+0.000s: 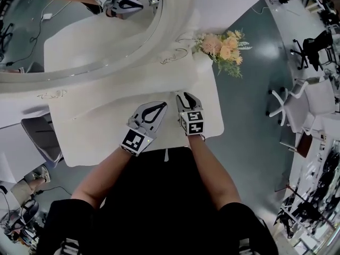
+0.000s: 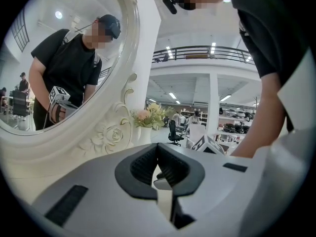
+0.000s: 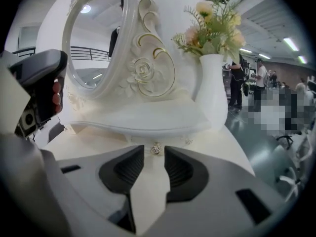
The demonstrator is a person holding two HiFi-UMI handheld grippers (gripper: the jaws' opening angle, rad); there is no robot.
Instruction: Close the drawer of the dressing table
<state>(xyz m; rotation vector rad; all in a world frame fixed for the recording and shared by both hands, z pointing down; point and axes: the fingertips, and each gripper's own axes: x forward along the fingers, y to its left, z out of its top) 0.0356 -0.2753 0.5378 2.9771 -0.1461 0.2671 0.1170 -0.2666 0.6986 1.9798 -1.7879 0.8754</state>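
The right gripper (image 1: 185,96) has its jaws released and bare. Just past their tips, centred on the gap, sits the small knob (image 3: 155,149) of the dressing table's (image 1: 95,126) drawer (image 3: 170,142), whose front lies under the raised shelf with its inside hidden. Up and to the right of those jaws a white vase (image 3: 212,93) holds peach and cream flowers (image 3: 213,23), while the left gripper (image 2: 158,147) is clenched on nothing, the mirror (image 2: 64,58) off to its left.

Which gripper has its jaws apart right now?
The right gripper: its jaws stand apart, with a small knob showing beyond the gap. The left gripper has its tips together.
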